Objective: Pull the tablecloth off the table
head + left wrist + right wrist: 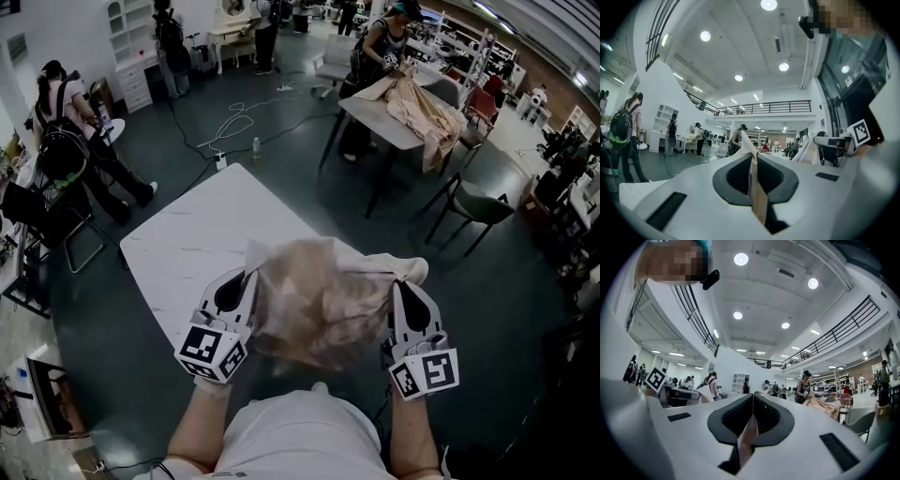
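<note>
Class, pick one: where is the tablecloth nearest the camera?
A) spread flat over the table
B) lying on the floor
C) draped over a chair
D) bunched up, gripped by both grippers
D: the tablecloth hangs bunched between the left gripper and right gripper, each shut on a fold.

The bunched tablecloth [323,300] blocks the near end of the table [197,244], whose far surface offers open passage.

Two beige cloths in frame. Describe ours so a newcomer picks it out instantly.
Find the white table nearest the camera in the head view. Above its near end hangs a bunched beige tablecloth, pinched between the left gripper and right gripper. The other beige cloth lies draped on a farther table, handled by a person.
</note>
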Motion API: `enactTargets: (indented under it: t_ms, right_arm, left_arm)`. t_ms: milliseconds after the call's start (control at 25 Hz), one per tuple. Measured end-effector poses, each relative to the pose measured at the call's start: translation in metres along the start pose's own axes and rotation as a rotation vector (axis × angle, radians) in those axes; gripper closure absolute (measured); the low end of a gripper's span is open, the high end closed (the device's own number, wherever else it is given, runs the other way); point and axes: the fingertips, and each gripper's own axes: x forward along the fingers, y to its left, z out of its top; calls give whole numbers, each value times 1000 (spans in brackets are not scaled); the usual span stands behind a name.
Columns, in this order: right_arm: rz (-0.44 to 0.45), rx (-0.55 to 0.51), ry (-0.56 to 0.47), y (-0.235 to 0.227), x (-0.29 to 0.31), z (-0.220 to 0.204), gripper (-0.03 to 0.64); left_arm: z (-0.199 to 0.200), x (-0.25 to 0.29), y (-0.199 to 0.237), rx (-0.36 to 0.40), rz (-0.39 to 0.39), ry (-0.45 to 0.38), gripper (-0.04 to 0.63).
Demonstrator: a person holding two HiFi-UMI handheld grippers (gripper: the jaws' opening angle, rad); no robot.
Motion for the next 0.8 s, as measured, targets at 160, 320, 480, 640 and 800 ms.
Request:
enactTargets:
  t_ms: [160,320,480,640,800]
  right_arm:
    - [-16,-18,15,-6,-6,-2,588]
    - [-33,-14,20,-15,-11,-4,588]
    - [-41,-15,25,-17,-12,-4,588]
    - [-46,-18,31,-18,-14,-4,588]
    - [-51,-15,33,-25,-17,-6,589]
  left_arm:
    - [0,4,-6,0,-10,1,583]
    - [-3,9,-12,-1,-15,4,583]
    - [-4,11,-14,-2,-20,10,583]
    - [-4,11,-14,-4,-22,12,583]
    - [-6,14,-19,-1,-21,12,583]
